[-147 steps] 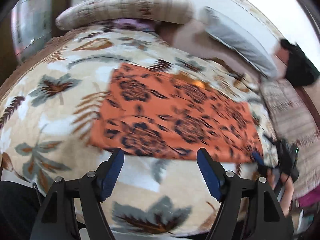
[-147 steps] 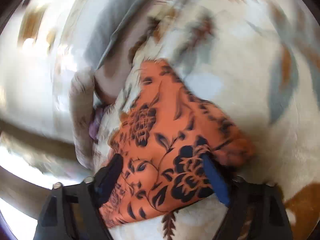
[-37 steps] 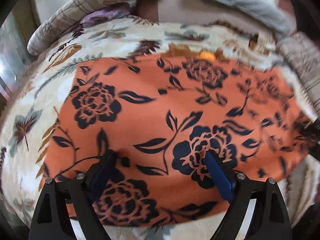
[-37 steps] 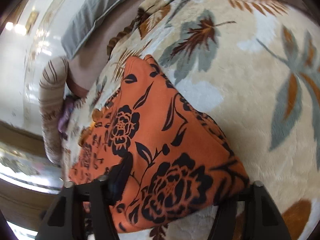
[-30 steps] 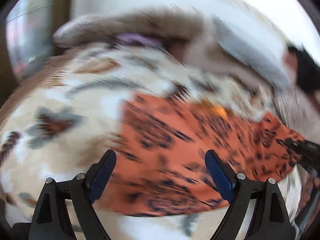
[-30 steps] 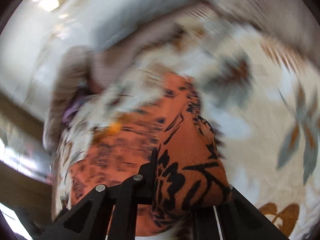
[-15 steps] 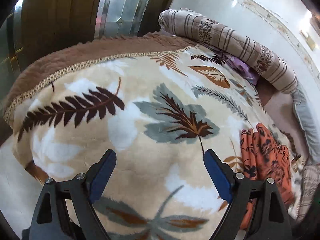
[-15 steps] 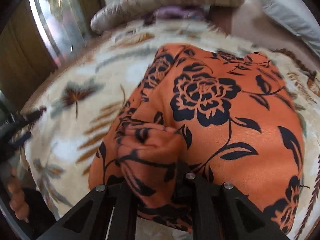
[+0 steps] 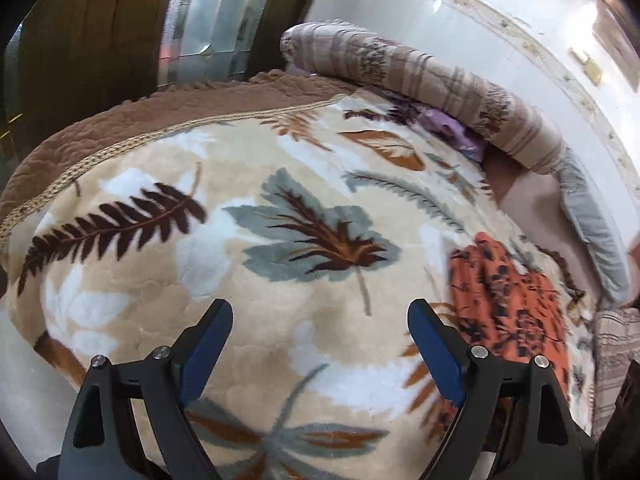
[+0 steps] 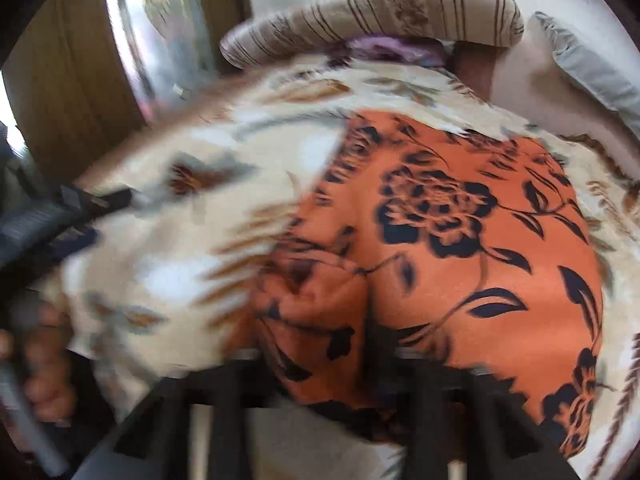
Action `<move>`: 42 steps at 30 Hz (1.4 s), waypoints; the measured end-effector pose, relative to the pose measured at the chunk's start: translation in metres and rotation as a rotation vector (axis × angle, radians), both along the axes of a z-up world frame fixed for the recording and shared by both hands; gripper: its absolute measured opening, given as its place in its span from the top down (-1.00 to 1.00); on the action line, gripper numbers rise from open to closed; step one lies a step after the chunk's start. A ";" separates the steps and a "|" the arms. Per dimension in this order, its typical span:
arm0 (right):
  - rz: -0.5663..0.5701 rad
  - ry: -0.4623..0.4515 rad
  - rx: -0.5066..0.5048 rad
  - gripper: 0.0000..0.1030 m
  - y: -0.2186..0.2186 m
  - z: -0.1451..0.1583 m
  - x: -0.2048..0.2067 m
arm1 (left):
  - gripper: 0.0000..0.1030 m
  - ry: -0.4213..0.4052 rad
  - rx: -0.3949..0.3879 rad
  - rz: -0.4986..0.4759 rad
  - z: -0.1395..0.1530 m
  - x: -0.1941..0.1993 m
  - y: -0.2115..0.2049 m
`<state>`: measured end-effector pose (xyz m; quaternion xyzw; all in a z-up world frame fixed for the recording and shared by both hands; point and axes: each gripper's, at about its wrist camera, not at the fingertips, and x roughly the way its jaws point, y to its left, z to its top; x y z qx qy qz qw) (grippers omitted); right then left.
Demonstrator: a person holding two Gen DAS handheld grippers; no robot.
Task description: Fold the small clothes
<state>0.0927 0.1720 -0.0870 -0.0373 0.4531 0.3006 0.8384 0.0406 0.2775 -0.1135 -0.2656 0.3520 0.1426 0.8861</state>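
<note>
An orange cloth with a dark floral print (image 10: pixel 460 240) lies on the leaf-patterned blanket (image 10: pixel 192 264). My right gripper (image 10: pixel 360 344) is shut on a bunched edge of this cloth, and the folded layer lies over the rest. In the left wrist view the same cloth (image 9: pixel 512 304) shows at the right, beyond the right finger. My left gripper (image 9: pixel 320 344) is open and empty over bare blanket (image 9: pixel 280 280), to the left of the cloth. The left gripper also shows blurred at the left edge of the right wrist view (image 10: pixel 60 216).
A striped rolled bolster (image 9: pixel 420 84) and a purple cloth (image 9: pixel 452 132) lie at the bed's far side. A grey pillow (image 9: pixel 592 232) is at the far right. The blanket's brown edge (image 9: pixel 100 128) borders wooden panels at the left.
My right gripper shut on the cloth's edge and carried it over, folding the cloth. My left gripper lifted off the cloth and swung left over bare blanket.
</note>
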 end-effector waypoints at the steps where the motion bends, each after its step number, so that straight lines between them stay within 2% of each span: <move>1: 0.008 0.001 0.038 -0.72 -0.006 0.007 -0.005 | -0.72 -0.009 -0.010 -0.019 0.002 0.001 -0.003; 3: 0.003 -0.015 0.091 -0.72 -0.022 0.018 -0.012 | -0.72 -0.018 -0.039 -0.099 0.008 0.002 -0.014; 6: -0.080 -0.011 0.199 -0.72 -0.061 0.027 -0.021 | -0.72 -0.072 -0.065 -0.262 0.030 -0.007 -0.046; 8: -0.153 0.000 0.260 -0.72 -0.092 0.025 -0.024 | -0.72 -0.063 -0.046 -0.370 0.038 -0.005 -0.072; 10: -0.199 0.018 0.292 -0.72 -0.110 0.024 -0.025 | -0.73 -0.022 -0.074 -0.445 0.037 0.006 -0.093; 12: -0.243 0.027 0.330 -0.72 -0.127 0.021 -0.020 | -0.53 0.044 -0.125 -0.494 0.028 0.019 -0.108; 13: -0.259 0.030 0.345 -0.72 -0.135 0.021 -0.019 | -0.29 0.081 -0.147 -0.508 0.022 0.025 -0.113; 14: -0.272 0.032 0.365 -0.72 -0.143 0.021 -0.018 | -0.15 0.119 -0.166 -0.521 0.015 0.032 -0.118; 18: -0.288 0.036 0.402 -0.72 -0.156 0.020 -0.014 | 0.07 0.245 -0.194 -0.503 -0.007 0.054 -0.127; 20: -0.287 0.039 0.415 -0.72 -0.160 0.018 -0.011 | 0.54 0.236 -0.178 -0.503 0.000 0.058 -0.128; 22: -0.287 0.046 0.420 -0.72 -0.163 0.016 -0.009 | 0.69 0.188 -0.162 -0.498 0.014 0.058 -0.126; 24: -0.284 0.044 0.433 -0.72 -0.166 0.016 -0.007 | 0.70 0.118 -0.098 -0.494 0.023 0.050 -0.126; 25: -0.282 0.048 0.431 -0.72 -0.165 0.015 -0.006 | 0.70 0.120 -0.068 -0.488 0.017 0.049 -0.125; 26: -0.284 0.063 0.424 -0.72 -0.164 0.011 -0.003 | 0.70 0.160 -0.058 -0.480 0.002 0.050 -0.124; 27: -0.283 0.073 0.424 -0.72 -0.164 0.008 -0.001 | 0.70 0.249 -0.098 -0.466 -0.023 0.054 -0.122; 28: -0.282 0.079 0.425 -0.72 -0.164 0.007 0.000 | 0.70 0.268 -0.136 -0.465 -0.037 0.054 -0.120; 29: -0.283 0.086 0.425 -0.72 -0.164 0.008 0.002 | 0.67 0.234 -0.135 -0.463 -0.038 0.050 -0.119; 33: -0.262 0.068 0.440 -0.72 -0.162 0.022 0.008 | 0.66 0.219 -0.132 -0.471 -0.034 0.046 -0.119; 37: -0.212 0.105 0.527 -0.72 -0.155 0.029 0.020 | 0.63 0.204 -0.169 -0.478 -0.024 0.040 -0.110; 39: -0.202 0.213 0.554 -0.72 -0.149 0.008 0.031 | 0.54 0.169 -0.169 -0.473 -0.006 0.034 -0.106; 42: -0.234 0.287 0.572 -0.72 -0.153 -0.011 0.036 | 0.18 0.094 -0.129 -0.464 0.025 0.029 -0.102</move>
